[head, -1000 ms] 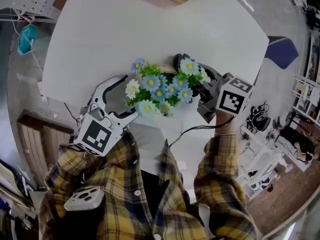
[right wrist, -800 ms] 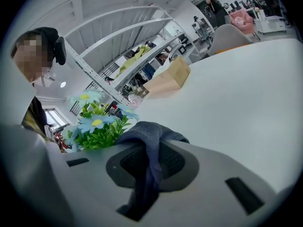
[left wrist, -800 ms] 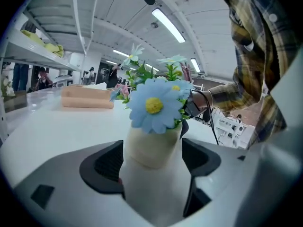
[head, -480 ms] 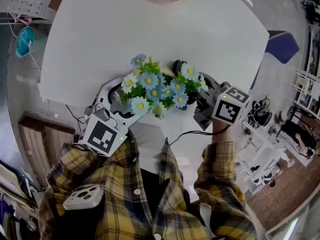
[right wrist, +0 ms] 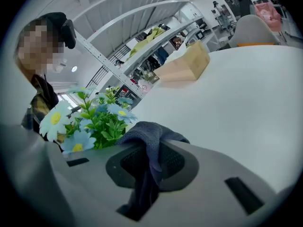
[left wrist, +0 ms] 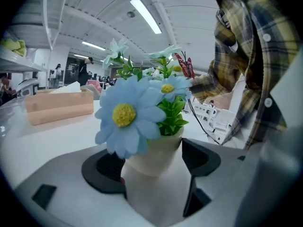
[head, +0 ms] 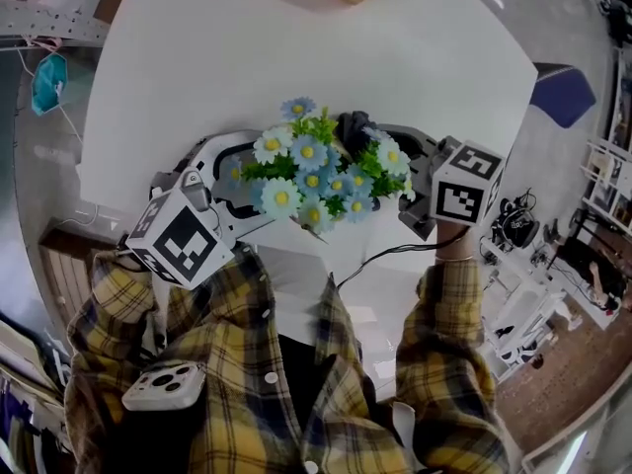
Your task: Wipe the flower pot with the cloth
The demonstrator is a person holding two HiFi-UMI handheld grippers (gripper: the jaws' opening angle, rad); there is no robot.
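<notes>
white table (head: 247,57) spreads out ahead of both tongs. at its far edge, well beyond the tips of the left tongs (left wrist: 151,164), stands a pale wooden box (left wrist: 59,108) with something white poking from its top; from the right tongs (right wrist: 149,167) the same box lies far ahead and a little to the right. a black cable (head: 380,260) trails over the near table edge just behind the right tongs. further behind both, a phone (head: 163,388) lies against the person's yellow plaid shirt (head: 296,403). a teal face mask (head: 49,75) hangs past the table, out beyond the outer side of the left tongs.

the flower pot (left wrist: 156,150), cream and smooth, sits between the jaws of the left tongs, which are closed on its sides with a black pad against each flank. it holds a bunch of artificial flowers (head: 316,176), blue and white daisies with yellow centres among green leaves. from above, the bunch covers the pot and much of the jaws of both tongs. one large blue bloom droops over the pot's rim right in front of the left tongs' camera.

the right tongs are clamped on the cloth (right wrist: 147,136), dark grey and knitted-looking, which bunches out over their tips. cloth and tips lie just beside the flowers, on the side away from the left tongs. whether the cloth touches the pot cannot be told.
</notes>
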